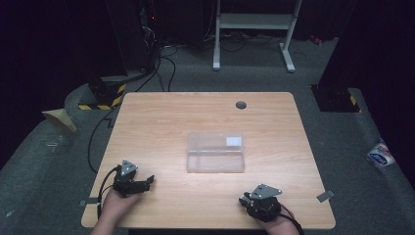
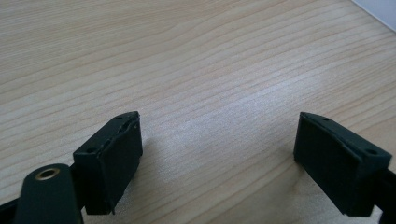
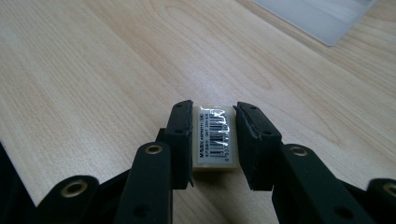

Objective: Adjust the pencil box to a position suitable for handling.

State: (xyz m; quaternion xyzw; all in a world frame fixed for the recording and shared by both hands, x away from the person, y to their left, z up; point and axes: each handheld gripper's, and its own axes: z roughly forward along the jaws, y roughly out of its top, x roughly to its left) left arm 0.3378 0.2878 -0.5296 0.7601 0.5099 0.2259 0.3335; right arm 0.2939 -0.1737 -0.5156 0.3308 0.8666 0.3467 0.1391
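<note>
Wooden table (image 1: 161, 122) seen from above, dark room around. Clear plastic box (image 1: 216, 152) near table centre, small white label at its 1 o'clock corner.

Left hand (image 1: 115, 205) entering from 7 o'clock edge, forearm angled toward 1 o'clock, holding left gripper (image 1: 149, 180) low over table w/ grey plate on top. Pointing roughly toward 3 o'clock. In left gripper view: left gripper (image 2: 217, 154) spread wide, nothing but bare wood btwn the two black pads (image 2: 116, 161).

Right hand (image 1: 274, 224) entering at 5 o'clock edge, wrist barely in frame, holding right gripper (image 1: 242, 199) low near table edge, pointing toward approx 9–10 o'clock. In right gripper view: right gripper (image 3: 213, 140) pinching a small pale block (image 3: 215, 140) w/ barcode sticker on top; both pads (image 3: 180, 140) pressed against block's sides, block resting on or just above the wood, can't tell which. Corner of clear plastic box (image 3: 322, 14) at 1 o'clock of that view, well apart from block.

Block sits at approx 5 o'clock of table, well short of the box.
</note>
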